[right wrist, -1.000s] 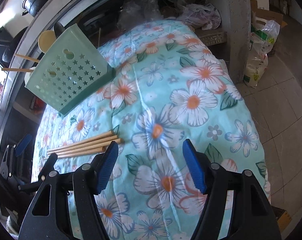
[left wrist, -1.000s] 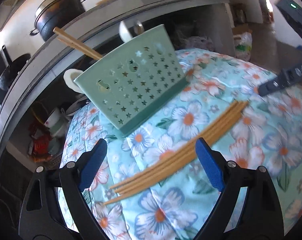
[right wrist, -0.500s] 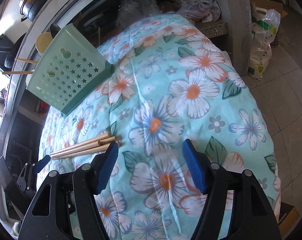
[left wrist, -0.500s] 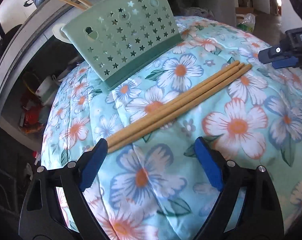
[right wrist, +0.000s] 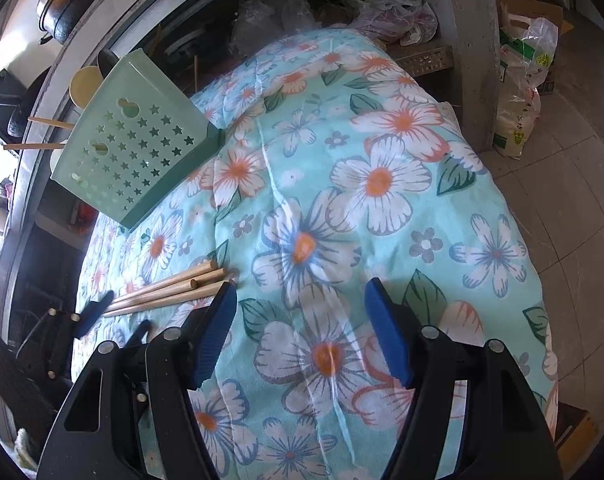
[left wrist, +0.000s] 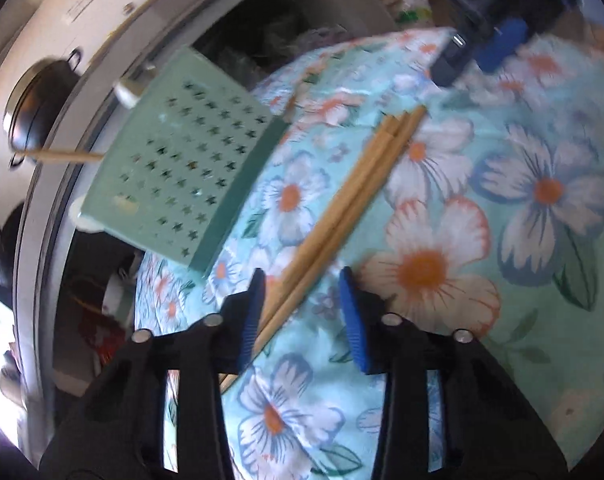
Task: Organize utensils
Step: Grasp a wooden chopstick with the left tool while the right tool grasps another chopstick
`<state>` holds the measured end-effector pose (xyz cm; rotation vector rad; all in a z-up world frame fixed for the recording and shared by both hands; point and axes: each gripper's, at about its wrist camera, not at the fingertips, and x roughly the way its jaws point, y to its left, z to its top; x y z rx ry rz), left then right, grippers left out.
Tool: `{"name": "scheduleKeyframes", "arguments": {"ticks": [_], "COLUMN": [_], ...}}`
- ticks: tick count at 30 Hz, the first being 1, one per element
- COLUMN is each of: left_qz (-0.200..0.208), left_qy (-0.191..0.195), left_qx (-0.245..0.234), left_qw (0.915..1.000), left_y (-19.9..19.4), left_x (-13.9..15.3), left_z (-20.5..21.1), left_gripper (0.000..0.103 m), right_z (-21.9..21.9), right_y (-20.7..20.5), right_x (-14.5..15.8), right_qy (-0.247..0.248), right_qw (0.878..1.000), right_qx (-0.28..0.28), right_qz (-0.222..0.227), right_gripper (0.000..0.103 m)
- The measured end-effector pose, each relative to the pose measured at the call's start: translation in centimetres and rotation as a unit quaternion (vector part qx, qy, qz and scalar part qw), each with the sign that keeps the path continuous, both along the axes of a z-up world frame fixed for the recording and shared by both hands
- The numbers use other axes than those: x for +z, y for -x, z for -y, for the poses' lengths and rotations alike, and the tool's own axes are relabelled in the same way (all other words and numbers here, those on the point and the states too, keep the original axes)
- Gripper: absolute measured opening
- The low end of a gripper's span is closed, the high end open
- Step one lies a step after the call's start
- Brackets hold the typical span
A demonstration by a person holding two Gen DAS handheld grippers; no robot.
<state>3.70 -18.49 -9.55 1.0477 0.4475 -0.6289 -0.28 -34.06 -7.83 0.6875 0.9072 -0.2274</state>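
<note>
Several wooden chopsticks (left wrist: 353,196) lie bundled on the floral cloth (left wrist: 481,320). My left gripper (left wrist: 302,312) straddles their near ends. Its jaws are closing, with the chopsticks between the blue pads and a gap still showing on the right side. A mint-green holder with star holes (left wrist: 182,172) leans at the cloth's far left, with other chopsticks (left wrist: 62,156) sticking out of it. In the right wrist view my right gripper (right wrist: 300,328) hovers open over bare cloth, beside the chopsticks' (right wrist: 170,288) far ends. The holder (right wrist: 134,148) and the left gripper (right wrist: 118,320) also show there.
A dark pot (right wrist: 74,4) sits on the grey counter behind the holder. Plastic bags (right wrist: 521,92) stand on the tiled floor to the right. The cloth drops off at its right edge. Cluttered shelves lie under the counter.
My left gripper has rolled and come down over the chopsticks' near ends, and its jaws have narrowed around them. The right gripper has stayed put.
</note>
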Motion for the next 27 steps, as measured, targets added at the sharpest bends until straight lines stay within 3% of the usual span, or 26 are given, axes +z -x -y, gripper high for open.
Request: {"name": "scheduleKeyframes", "arguments": {"ticks": [3,8,12,19,25,27], "left_qz": [0.023,0.046,0.037,-0.084,-0.119,-0.136], "left_qy": [-0.022,-0.039,-0.043,-0.053,-0.013,0.008], "left_qx": [-0.024,-0.048,-0.053,-0.035,-0.045,-0.064], "left_qw": [0.9992,0.9970,0.9970,0.9944,0.9918,0.9886], "left_y": [0.6,1.7,2.5,3.1,2.9,3.2], "left_x": [-0.6,-0.7,0.3,1.3,2.5,3.2], "left_z": [0.6,0.6,-0.2,-2.4,-2.7,-2.2], "left_gripper": [0.012,0.010,0.009,0.016,0.035,0.035], "right_z": [0.0,0.0,-0.1,0.0,0.2,0.2], "right_y": [0.1,0.5,0.6,0.6,0.5,0.5], "right_x": [0.1,0.2,0.2,0.1,0.1,-0.1], "right_qy": [0.001,0.002,0.003,0.003,0.001,-0.001], "right_qw": [1.000,1.000,1.000,1.000,1.000,1.000], "right_qx": [-0.002,-0.002,-0.002,-0.002,-0.004,-0.006], "right_qz": [0.001,0.001,0.001,-0.001,-0.002,-0.003], "right_gripper": [0.065,0.065,0.065,0.065,0.065,0.065]}}
